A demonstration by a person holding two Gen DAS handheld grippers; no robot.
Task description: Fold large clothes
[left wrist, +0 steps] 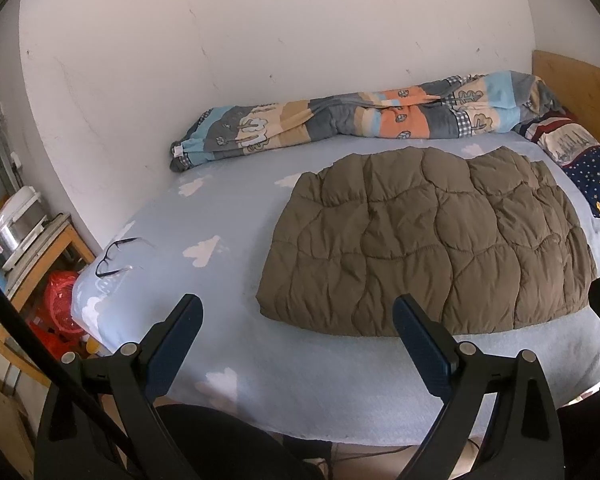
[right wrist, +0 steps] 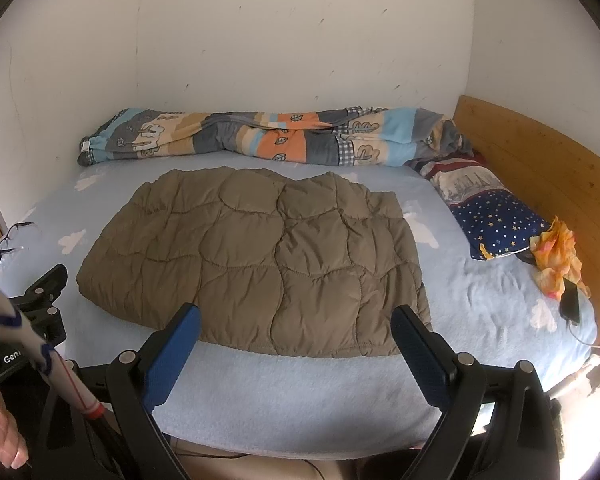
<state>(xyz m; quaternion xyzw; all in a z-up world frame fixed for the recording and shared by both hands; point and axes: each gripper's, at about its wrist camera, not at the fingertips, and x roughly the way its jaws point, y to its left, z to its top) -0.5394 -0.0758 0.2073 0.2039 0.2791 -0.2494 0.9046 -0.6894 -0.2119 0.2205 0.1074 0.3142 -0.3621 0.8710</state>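
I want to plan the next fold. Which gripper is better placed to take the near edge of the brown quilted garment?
Probably the right gripper: open, with the garment's near edge between its fingers. The left gripper, also open, points mostly at bare sheet beside it.

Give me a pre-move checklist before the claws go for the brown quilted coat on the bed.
1. Left claw open, holding nothing: ok.
2. Right claw open, holding nothing: ok.
3. Quilted coat lies flat on the bed sheet, its near edge free to grip: ok.
4. Nothing on top of the coat: ok.
5. Clear of nearby things: glasses at the left edge, rolled blanket by the wall, pillow and phone to the right, all apart from the coat: ok.
6. Sleeves tucked underneath: cannot tell.
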